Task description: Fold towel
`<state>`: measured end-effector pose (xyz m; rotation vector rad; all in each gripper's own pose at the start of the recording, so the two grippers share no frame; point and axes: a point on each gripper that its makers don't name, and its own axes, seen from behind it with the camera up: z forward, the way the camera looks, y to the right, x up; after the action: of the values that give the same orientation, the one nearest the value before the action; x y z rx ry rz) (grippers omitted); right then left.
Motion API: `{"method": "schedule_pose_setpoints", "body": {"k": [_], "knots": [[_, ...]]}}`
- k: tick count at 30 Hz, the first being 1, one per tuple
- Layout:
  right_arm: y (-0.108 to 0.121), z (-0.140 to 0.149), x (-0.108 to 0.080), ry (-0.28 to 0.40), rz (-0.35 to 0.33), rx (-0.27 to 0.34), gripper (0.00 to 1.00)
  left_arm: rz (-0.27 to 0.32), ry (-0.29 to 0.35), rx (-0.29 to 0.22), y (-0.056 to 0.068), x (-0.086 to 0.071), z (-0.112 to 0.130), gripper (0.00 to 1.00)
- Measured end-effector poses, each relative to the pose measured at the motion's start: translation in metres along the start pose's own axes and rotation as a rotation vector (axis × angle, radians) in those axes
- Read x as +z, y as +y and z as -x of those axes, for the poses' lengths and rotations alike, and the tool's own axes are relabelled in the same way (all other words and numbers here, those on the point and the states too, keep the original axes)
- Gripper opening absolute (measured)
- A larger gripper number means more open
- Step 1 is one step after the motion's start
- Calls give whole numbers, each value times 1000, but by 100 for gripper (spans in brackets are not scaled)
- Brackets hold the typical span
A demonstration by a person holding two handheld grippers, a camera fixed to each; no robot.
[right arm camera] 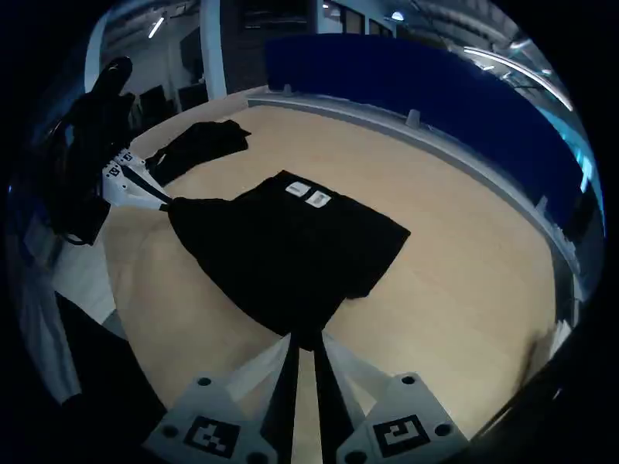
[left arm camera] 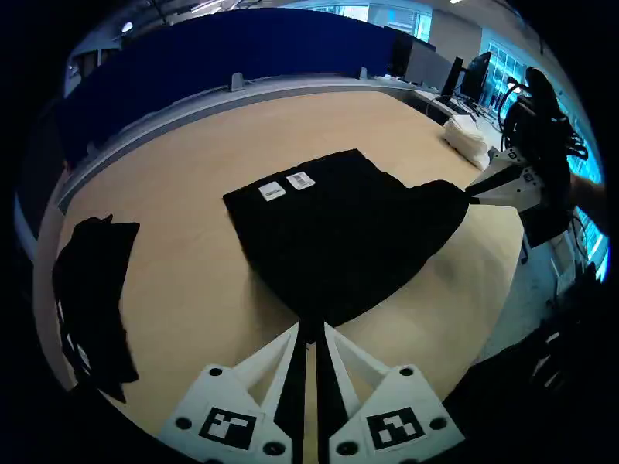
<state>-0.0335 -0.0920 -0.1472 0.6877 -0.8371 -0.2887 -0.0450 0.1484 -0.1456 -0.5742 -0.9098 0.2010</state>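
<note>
A black towel (left arm camera: 340, 232) with two white labels lies on the wooden table (left arm camera: 186, 255). Its near edge is lifted off the surface, stretched between two grippers. My left gripper (left arm camera: 311, 329) is shut on one near corner. In the same view the right gripper (left arm camera: 469, 195) pinches the other corner at the right. In the right gripper view the black towel (right arm camera: 286, 240) rises toward my right gripper (right arm camera: 304, 336), which is shut on its corner. The left gripper (right arm camera: 165, 204) holds the far corner at the left.
A second black cloth (left arm camera: 93, 301) lies at the table's left edge, also seen as a dark cloth (right arm camera: 197, 143) farther back. A white folded cloth (left arm camera: 466, 141) rests at the far right. A blue partition (left arm camera: 232, 58) borders the back, with monitors (left arm camera: 472, 73) beyond.
</note>
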Motion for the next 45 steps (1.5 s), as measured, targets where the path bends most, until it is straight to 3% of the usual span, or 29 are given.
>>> {"method": "schedule_pose_setpoints", "body": {"k": [6, 12, 24, 31, 45], "knots": [[-9, -2, -15, 1, -9, 20, 13, 9, -5, -5, 10, -16, 2, 8], [-9, -2, -19, 0, -13, 33, 13, 18, -8, -13, 13, -18, 5, 8], [5, -24, -14, 20, -1, 16, 13, 10, 22, -24, -3, -19, -21, 8], [28, -39, 0, 23, 18, 14, 13, -1, 52, -21, -20, -5, -48, 8], [75, -71, 45, 28, 58, 23, 13, -34, 70, -7, -59, 40, -90, 7]]}}
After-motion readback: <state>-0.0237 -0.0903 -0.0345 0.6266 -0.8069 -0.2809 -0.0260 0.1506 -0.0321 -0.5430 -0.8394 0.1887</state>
